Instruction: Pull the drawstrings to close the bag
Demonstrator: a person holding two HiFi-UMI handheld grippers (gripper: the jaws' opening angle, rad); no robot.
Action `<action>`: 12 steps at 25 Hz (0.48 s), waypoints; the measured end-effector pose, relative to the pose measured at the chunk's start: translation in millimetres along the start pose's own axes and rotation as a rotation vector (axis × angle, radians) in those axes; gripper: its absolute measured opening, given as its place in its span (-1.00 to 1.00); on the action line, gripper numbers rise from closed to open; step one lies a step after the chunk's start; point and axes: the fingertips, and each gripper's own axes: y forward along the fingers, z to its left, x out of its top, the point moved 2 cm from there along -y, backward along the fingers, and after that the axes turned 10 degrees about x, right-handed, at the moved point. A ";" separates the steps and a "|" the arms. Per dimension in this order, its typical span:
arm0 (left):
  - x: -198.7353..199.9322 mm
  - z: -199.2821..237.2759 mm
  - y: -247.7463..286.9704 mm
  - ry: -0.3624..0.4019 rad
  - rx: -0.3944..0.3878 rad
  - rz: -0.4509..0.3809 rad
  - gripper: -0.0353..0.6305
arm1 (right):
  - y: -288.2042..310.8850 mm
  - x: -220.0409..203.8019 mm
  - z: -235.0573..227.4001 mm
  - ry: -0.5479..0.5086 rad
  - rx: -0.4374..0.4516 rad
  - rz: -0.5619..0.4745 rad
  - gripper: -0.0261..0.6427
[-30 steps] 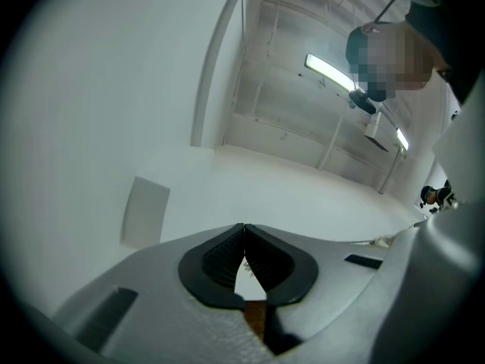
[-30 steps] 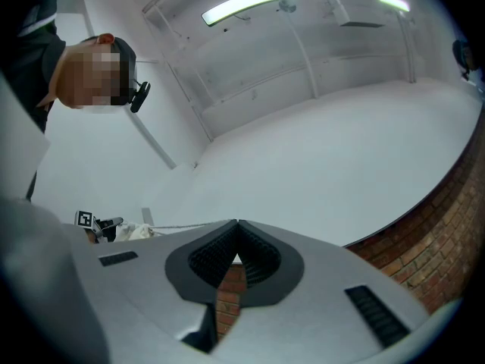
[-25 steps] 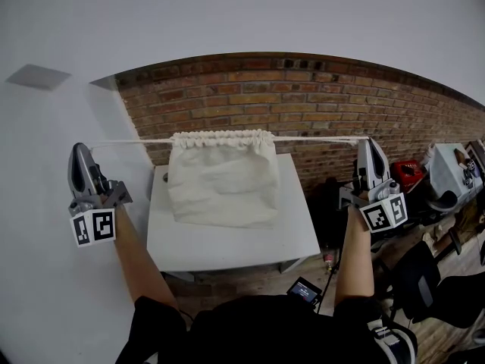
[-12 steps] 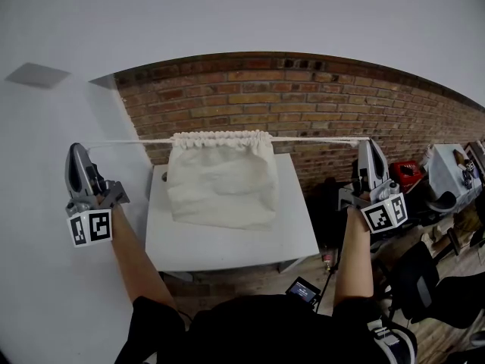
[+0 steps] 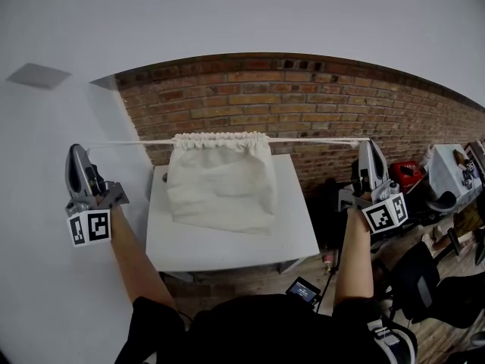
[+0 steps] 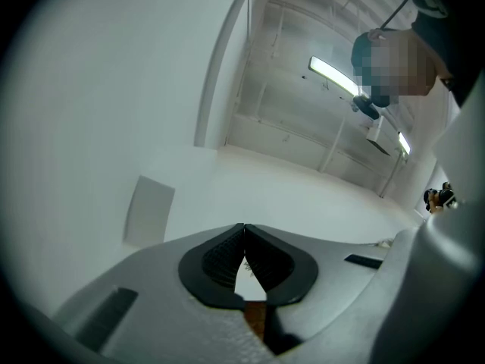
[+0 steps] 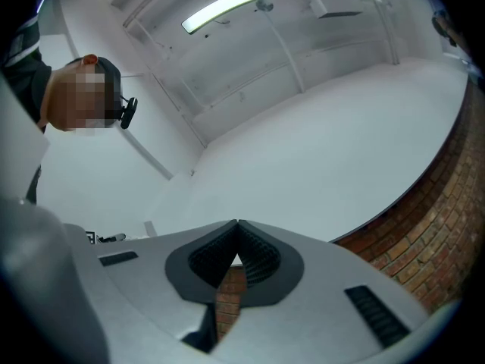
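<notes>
Bag (image 5: 220,182) stood on tabletop (image 5: 227,245), mouth gathered, drawstrings (image 5: 140,142) taut to either side of it, pinched in closed left tool (image 5: 79,147) and right tool (image 5: 369,142); closing pull judged near complete, needing only final outward tug

Btw jaws, drawstring (image 5: 311,139) too thin to see.

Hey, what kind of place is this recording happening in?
Probably an indoor lab or workshop: an exposed brick wall, a small white table set against it, and tube lights on the ceiling.
</notes>
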 end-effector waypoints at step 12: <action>8.5 10.5 1.2 -0.007 0.018 -0.007 -0.84 | 0.3 1.8 0.2 0.023 -0.001 -0.016 -0.91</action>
